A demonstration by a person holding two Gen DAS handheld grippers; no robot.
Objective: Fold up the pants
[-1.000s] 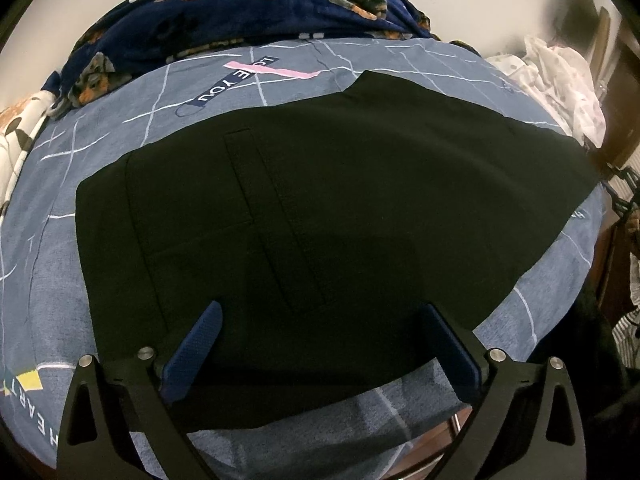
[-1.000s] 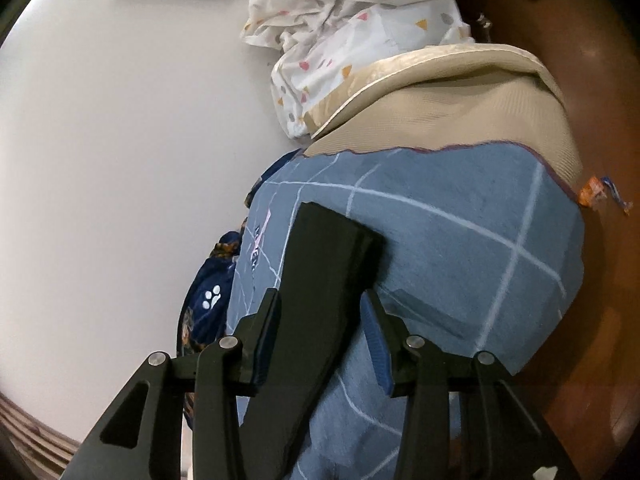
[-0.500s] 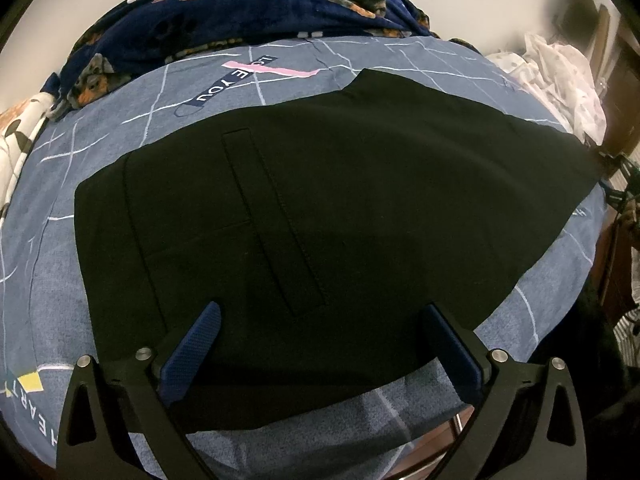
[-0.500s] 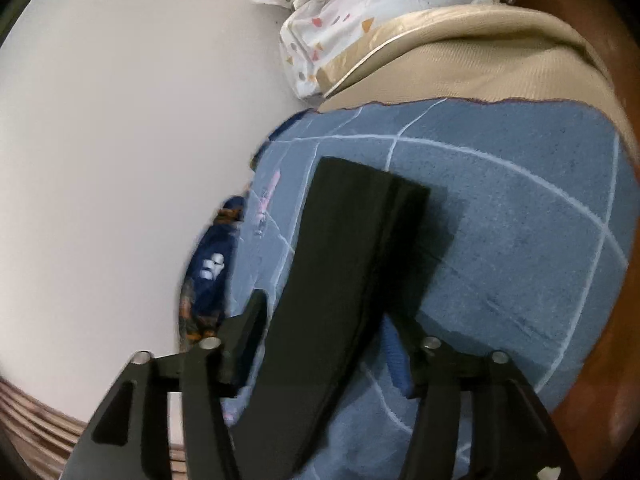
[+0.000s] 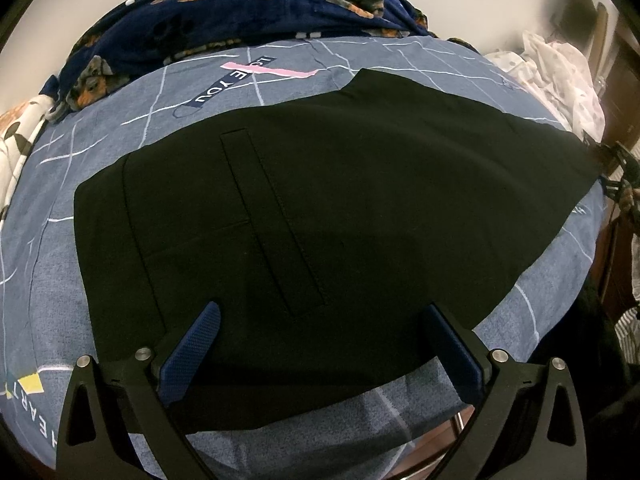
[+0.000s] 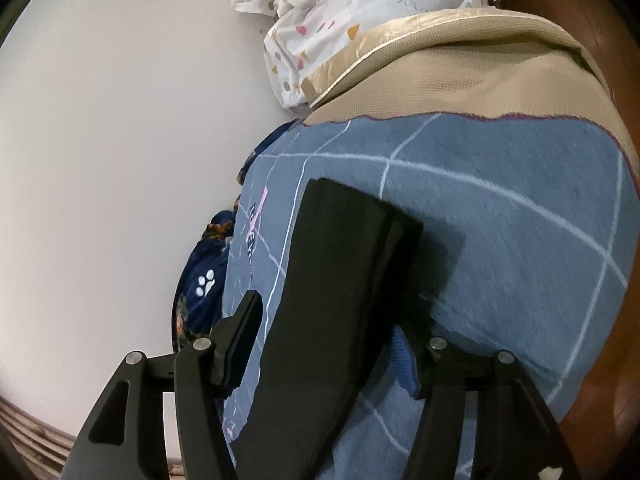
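Black pants (image 5: 320, 208) lie flat on a blue checked bed sheet (image 5: 60, 184), waistband to the left, legs stretched to the right. My left gripper (image 5: 320, 320) is open, hovering over the near edge of the pants, holding nothing. In the right wrist view the leg end of the pants (image 6: 340, 272) runs between my right gripper's (image 6: 328, 328) fingers, which stand open on either side of the cloth. The blue pad of the right finger (image 6: 404, 364) is partly hidden under the fabric.
A dark blue dog-print blanket (image 5: 248, 4) is bunched at the far side of the bed. White patterned cloth (image 6: 352, 12) and a beige pillow (image 6: 460, 64) lie beyond the leg end. A wooden floor (image 6: 600, 8) lies past the bed's edge.
My right gripper has opened wider around the pants leg and shifted a little. The left gripper and the pants have hardly moved.
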